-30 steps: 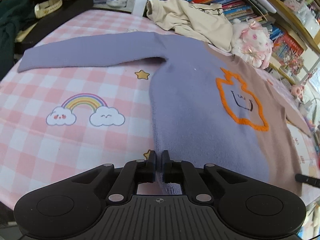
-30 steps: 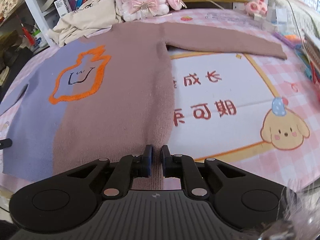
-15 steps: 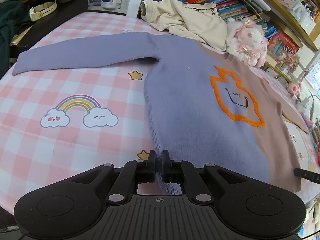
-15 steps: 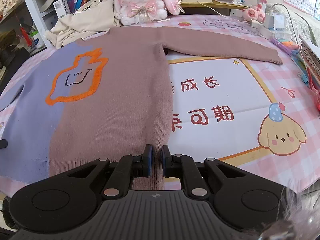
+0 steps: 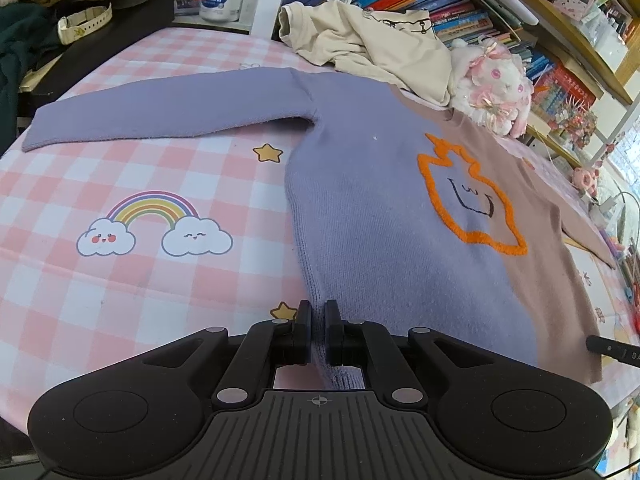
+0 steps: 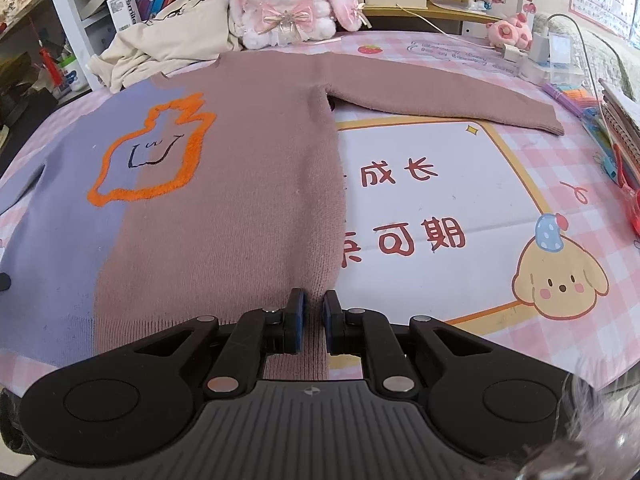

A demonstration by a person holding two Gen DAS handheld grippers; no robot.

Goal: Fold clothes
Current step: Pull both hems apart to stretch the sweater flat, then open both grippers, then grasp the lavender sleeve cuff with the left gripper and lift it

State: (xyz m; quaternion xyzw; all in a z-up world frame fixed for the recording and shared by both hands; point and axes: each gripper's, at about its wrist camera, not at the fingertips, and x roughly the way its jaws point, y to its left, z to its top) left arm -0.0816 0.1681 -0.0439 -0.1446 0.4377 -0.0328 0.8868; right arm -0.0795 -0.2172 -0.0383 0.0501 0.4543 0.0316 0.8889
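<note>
Left gripper (image 5: 318, 322), right gripper (image 6: 312, 312) fingers each pinching sweater (image 5: 380, 220) hem; mat (image 6: 420, 184) reads "成长".

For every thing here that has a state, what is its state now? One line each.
Purple and brown knit sweater: spread flat, sleeves out, not folded.
Left gripper: shut on the sweater's purple hem corner.
Right gripper: shut on the sweater's brown hem corner.
Cream garment: crumpled in a heap, beyond the sweater's collar.
White plush rabbit: sitting upright.
</note>
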